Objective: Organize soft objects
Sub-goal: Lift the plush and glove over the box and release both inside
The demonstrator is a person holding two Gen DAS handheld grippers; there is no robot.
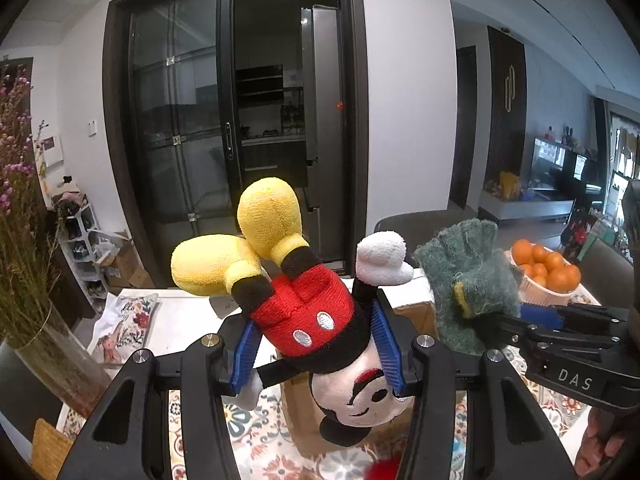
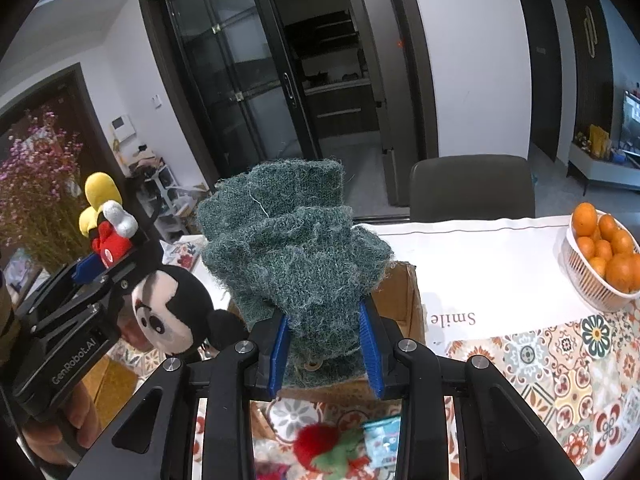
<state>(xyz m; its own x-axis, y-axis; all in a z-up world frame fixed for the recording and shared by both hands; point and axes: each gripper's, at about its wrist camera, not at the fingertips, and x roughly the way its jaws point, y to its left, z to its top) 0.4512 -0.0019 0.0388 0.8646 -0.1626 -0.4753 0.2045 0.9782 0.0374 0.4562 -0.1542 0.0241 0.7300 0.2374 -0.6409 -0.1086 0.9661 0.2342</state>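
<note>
The left tool (image 1: 320, 344) is gripping a Mickey Mouse plush (image 1: 316, 320) across its red shorts, its blue pads (image 1: 386, 340) pressing in from both sides; the plush is hanging head down, yellow shoes pointing upward and one white glove sticking out to the right, and is being held up clear of the table (image 2: 500, 264). The right tool (image 2: 326, 344) is clamping a bunched green knitted piece (image 2: 292, 248), its blue fingers (image 2: 368, 340) closing on the lower part of the fabric while the rest is standing up in loose folds above them; a small button-like detail is showing at the bottom of the knit. In the left wrist view, the knit is appearing just right of the plush, the two held items being near each other but apart. An open cardboard box (image 2: 404, 292) is sitting on the table directly below and behind both tools. The table is wearing a cloth that is white at the far side, printed with the word "Smile", and patterned in floral tiles at the near side. A white basket of oranges (image 2: 604, 256) is standing at the right end of the table. A red and green soft item (image 2: 328, 452) and a small blue packet (image 2: 382, 438) are lying on the cloth beneath the right tool. A vase of pink dried flowers (image 1: 20, 168) is standing at the left, and a dark chair (image 2: 472, 188) is facing the far edge.
</note>
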